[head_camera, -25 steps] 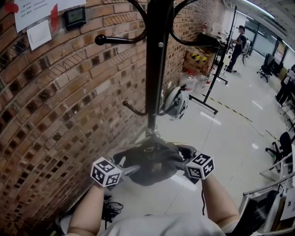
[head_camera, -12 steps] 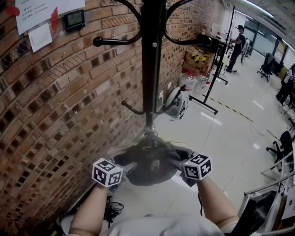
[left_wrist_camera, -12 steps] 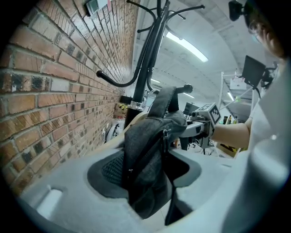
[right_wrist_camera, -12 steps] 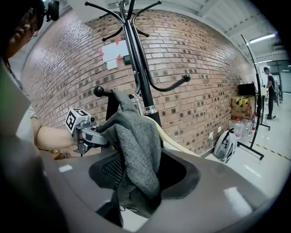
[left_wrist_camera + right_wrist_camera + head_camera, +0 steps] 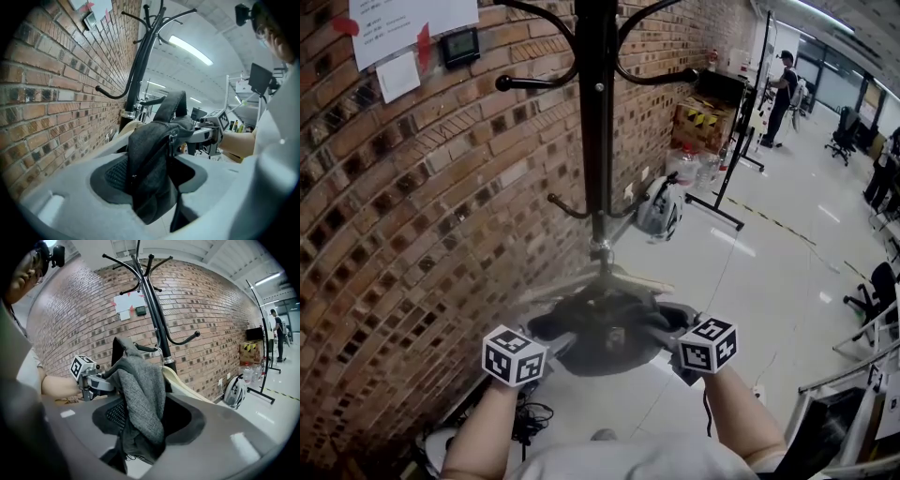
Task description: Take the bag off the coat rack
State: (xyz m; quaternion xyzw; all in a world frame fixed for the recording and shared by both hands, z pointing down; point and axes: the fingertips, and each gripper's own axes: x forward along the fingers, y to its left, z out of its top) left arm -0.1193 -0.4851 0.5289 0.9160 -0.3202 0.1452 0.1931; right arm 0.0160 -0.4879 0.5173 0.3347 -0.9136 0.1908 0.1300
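Note:
The dark grey fabric bag [image 5: 605, 328] hangs between my two grippers, just in front of the black coat rack pole [image 5: 595, 112] and below its lower hooks [image 5: 567, 208]. My left gripper [image 5: 555, 342] pinches the bag's left side, and the cloth bunches between its jaws in the left gripper view [image 5: 150, 176]. My right gripper [image 5: 661, 333] clamps the right side, with grey cloth folded over its jaws [image 5: 140, 420]. The bag's strap [image 5: 173, 101] stands up above the bag. Whether it touches a hook I cannot tell.
A brick wall [image 5: 412, 234] runs close on the left. The rack's wooden feet [image 5: 642, 281] spread under the bag. A grey backpack [image 5: 659, 208], water bottles [image 5: 689, 167], cardboard boxes [image 5: 703, 122] and a black stand [image 5: 733, 150] lie beyond. Cables [image 5: 525, 422] trail by my feet.
Both grippers and the bag have sunk slightly in the head view, a little further from the pole's base. The pole has shifted left in the picture.

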